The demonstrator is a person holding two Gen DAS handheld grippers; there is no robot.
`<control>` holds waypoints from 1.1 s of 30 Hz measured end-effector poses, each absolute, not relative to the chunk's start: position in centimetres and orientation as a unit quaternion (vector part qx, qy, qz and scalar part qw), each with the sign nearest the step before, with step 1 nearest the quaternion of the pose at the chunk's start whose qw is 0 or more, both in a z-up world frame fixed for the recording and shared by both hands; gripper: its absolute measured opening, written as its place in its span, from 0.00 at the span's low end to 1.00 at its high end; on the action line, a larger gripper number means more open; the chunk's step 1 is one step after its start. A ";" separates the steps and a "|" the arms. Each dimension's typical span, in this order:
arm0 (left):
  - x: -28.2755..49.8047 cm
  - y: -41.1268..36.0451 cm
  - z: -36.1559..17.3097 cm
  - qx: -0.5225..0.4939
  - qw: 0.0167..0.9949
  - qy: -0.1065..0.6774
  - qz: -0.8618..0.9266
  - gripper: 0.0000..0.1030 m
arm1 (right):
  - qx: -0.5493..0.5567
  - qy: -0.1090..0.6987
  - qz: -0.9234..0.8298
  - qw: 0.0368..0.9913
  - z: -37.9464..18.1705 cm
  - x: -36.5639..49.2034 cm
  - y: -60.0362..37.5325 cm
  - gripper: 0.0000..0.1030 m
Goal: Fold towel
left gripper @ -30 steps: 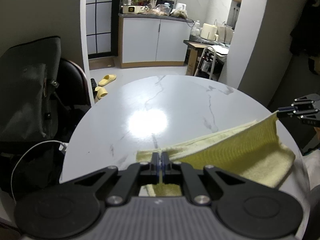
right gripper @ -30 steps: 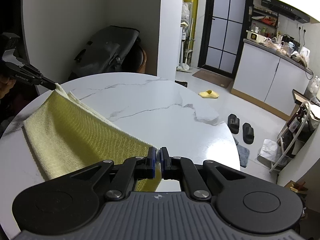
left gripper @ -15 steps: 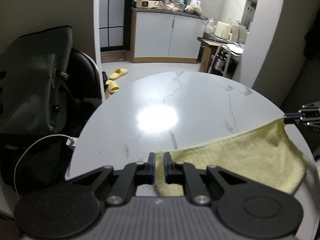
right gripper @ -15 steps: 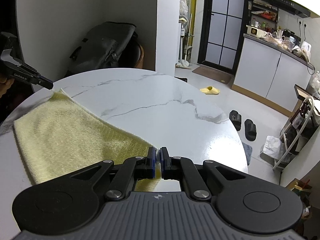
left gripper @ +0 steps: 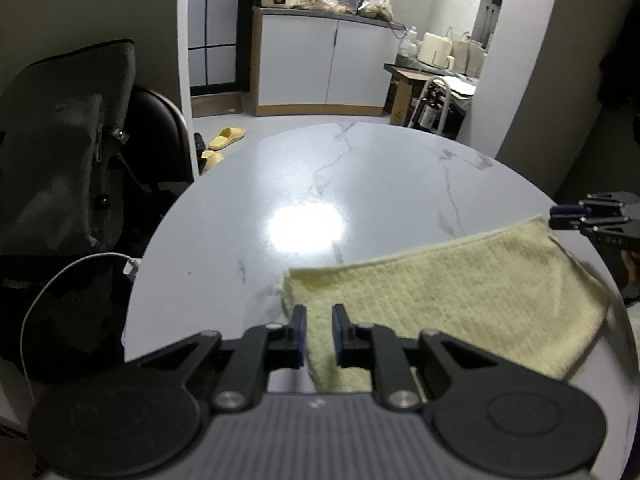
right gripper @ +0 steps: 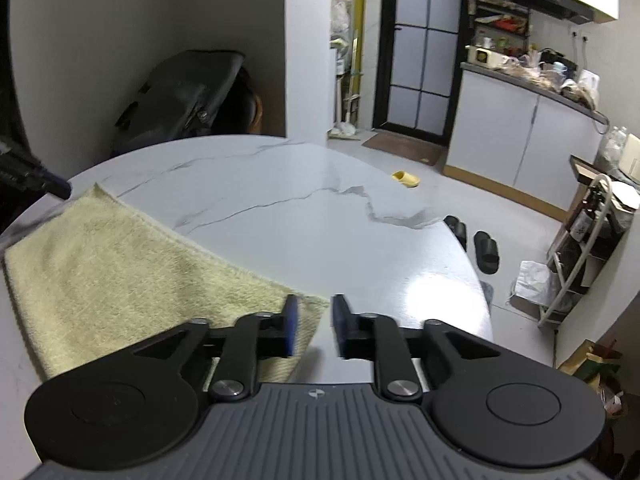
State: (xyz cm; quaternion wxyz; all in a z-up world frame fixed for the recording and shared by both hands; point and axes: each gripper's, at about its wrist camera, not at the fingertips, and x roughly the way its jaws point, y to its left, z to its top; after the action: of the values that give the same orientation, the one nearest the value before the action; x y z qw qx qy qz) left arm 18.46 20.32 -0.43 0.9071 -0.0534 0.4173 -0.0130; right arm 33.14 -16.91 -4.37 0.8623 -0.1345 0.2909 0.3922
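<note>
White marble-patterned round table (left gripper: 360, 184) carries the whole job, and on its near edge lies the pale yellow terry towel (left gripper: 440, 292), flat and doubled over, its far hem running straight and both far corners down on the stone. A fold appears made: a lower layer peeks out along the edge in the right wrist view (right gripper: 120, 264). Judging from this, at least one fold is finished and the cloth is being let go; whether another fold is wanted cannot be read from the towel's shape alone, though it looks wide enough to halve once more.

Both tools point downward across the table toward the far hem. The left gripper (left gripper: 319, 334) hangs over the towel's left corner, jaws opening, with cloth seen below the gap but neither pad pressing on it. The right gripper (right gripper: 314, 330) sits at the opposite corner, jaws opening wider, the corner lying under its left pad's side and nothing clamped.
</note>
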 end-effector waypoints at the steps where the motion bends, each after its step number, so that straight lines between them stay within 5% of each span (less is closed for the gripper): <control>1: 18.3 20.1 -0.6 -0.050 0.906 0.419 -0.018 0.23 | -0.134 0.289 0.392 0.863 -4.4 33.0 -16.9 0.50; 7: 17.3 18.6 -1.0 -0.034 0.907 0.418 -0.035 0.39 | -0.143 0.273 0.404 0.861 -3.9 31.5 -17.4 0.63; 33: 9.1 14.5 -2.3 0.000 0.914 0.403 -0.052 0.48 | -0.138 0.285 0.388 0.866 -2.7 22.7 -21.5 0.63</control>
State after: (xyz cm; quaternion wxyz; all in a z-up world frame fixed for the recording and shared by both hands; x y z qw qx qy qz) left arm 9.08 14.55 -2.27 0.9137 -0.0003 0.4030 -0.0517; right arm 22.72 -21.48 -2.69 0.8656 -0.1383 0.2849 0.3879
